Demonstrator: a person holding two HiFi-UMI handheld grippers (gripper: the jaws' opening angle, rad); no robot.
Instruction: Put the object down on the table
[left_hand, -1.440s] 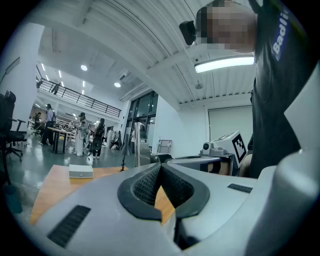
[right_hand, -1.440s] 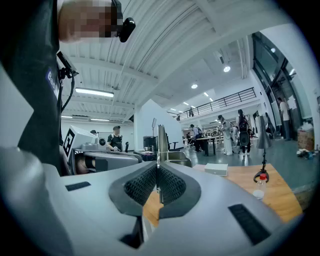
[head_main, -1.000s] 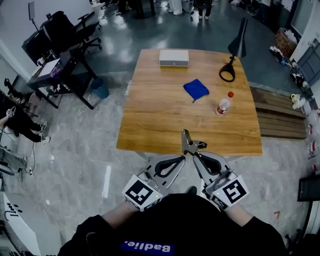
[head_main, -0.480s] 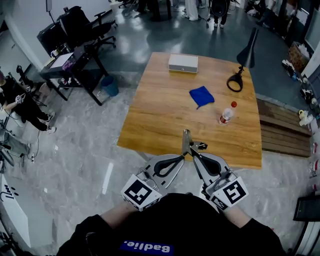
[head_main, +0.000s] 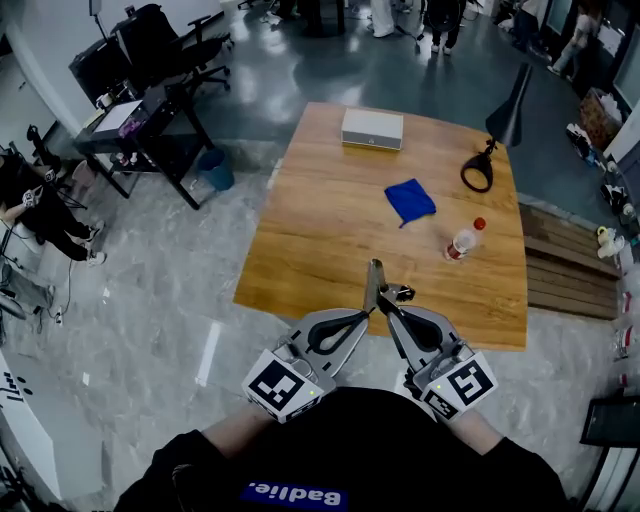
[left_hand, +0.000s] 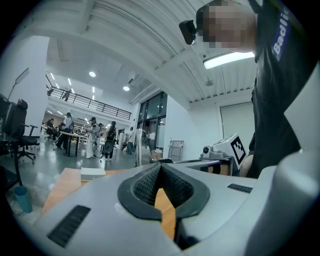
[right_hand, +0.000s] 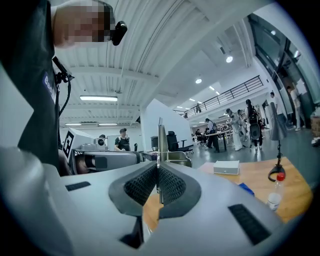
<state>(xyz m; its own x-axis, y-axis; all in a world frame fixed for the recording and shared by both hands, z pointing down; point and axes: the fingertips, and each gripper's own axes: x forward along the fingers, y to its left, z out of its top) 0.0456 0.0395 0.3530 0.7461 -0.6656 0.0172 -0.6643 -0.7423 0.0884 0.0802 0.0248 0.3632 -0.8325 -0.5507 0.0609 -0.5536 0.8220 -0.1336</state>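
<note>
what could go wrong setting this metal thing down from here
1. The right gripper pinches the thin metal piece by a narrow strip, roughly over the near edge of the table. Released here, it may topple off to the floor.
2. The shut left gripper sits almost tip to tip with it and could bump the piece on the way down.

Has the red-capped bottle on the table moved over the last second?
No. The bottle sits in the same spot right of the blue cloth, slightly nearer; the whole table drifts in the head view, so only the camera moved.
</note>
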